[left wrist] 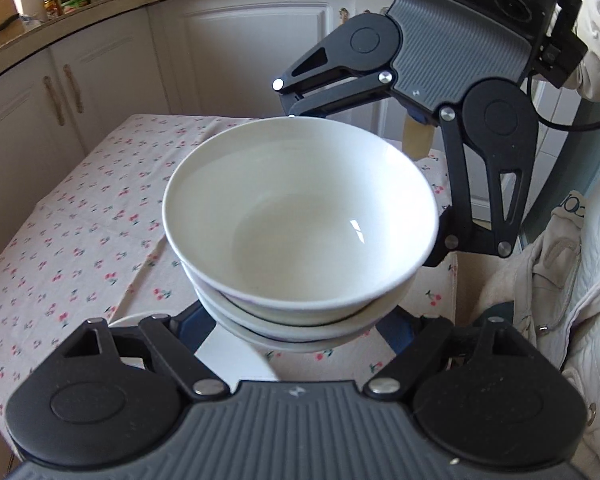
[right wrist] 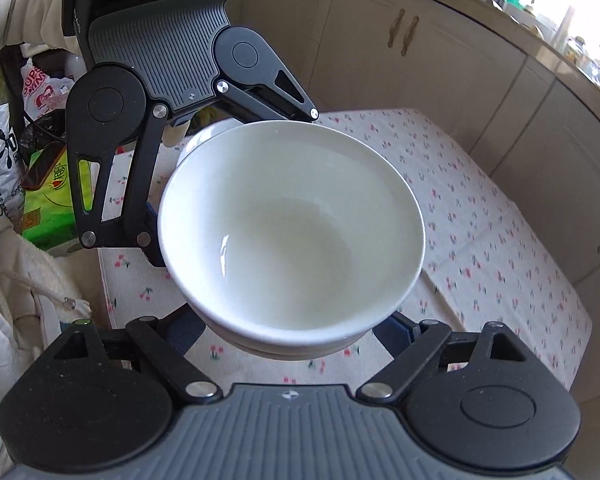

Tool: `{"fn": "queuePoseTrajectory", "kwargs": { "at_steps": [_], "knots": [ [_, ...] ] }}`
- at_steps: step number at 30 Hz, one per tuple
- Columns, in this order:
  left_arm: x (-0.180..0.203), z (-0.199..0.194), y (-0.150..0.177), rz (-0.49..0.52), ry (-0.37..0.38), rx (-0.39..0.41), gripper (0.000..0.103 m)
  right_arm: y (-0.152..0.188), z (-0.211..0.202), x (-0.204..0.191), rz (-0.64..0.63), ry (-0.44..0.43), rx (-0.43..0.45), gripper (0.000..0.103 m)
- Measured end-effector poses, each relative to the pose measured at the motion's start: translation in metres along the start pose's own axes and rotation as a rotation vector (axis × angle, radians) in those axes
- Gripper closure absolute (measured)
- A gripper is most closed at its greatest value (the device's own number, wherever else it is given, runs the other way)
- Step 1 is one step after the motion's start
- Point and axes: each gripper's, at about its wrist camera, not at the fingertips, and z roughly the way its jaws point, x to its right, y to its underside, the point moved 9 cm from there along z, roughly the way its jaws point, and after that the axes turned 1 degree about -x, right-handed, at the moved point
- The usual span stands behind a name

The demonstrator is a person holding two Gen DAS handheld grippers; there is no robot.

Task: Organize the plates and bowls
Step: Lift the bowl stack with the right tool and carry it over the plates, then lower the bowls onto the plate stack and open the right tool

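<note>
I am holding a stack of white bowls (left wrist: 300,216) between both tongs, lifted clear above the surface (left wrist: 80,240) with its cherry-print cloth; my left tongs (left wrist: 300,320) are clamped on the lower part of the stack from one side, their blue pads hidden under the rim. My right tongs (right wrist: 296,332) are gripping the same stack from the opposite side; a white plate (left wrist: 236,356) is lying on the cloth beneath, beside the cabinets (left wrist: 236,52).

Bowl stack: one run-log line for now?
held: bowl stack | left tongs: gripping | right tongs: gripping | stack: above floral tablecloth
</note>
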Motion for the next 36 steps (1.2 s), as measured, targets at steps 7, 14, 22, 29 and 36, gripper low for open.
{"fn": "queuePoseTrajectory", "kwargs": {
  "at_steps": [7,14,22,29,36],
  "knots": [
    [-0.02,-0.024,0.026,-0.043,-0.069,-0.006,0.018,-0.035,0.025,-0.006,-0.073,-0.021,0.004,0.01],
    [-0.039,-0.04,0.05,-0.078,-0.121,-0.014,0.018,-0.064,0.056,-0.007,-0.117,-0.039,0.008,0.01],
    [-0.063,-0.031,0.073,-0.128,-0.122,-0.029,0.018,-0.08,0.093,-0.006,-0.129,-0.074,-0.019,0.01],
    [-0.076,-0.027,0.083,-0.153,-0.106,-0.023,0.018,-0.083,0.105,-0.006,-0.123,-0.087,-0.041,0.01],
    [-0.081,-0.025,0.086,-0.169,-0.089,-0.008,0.018,-0.081,0.106,-0.004,-0.106,-0.1,-0.049,0.01]
  ]
}}
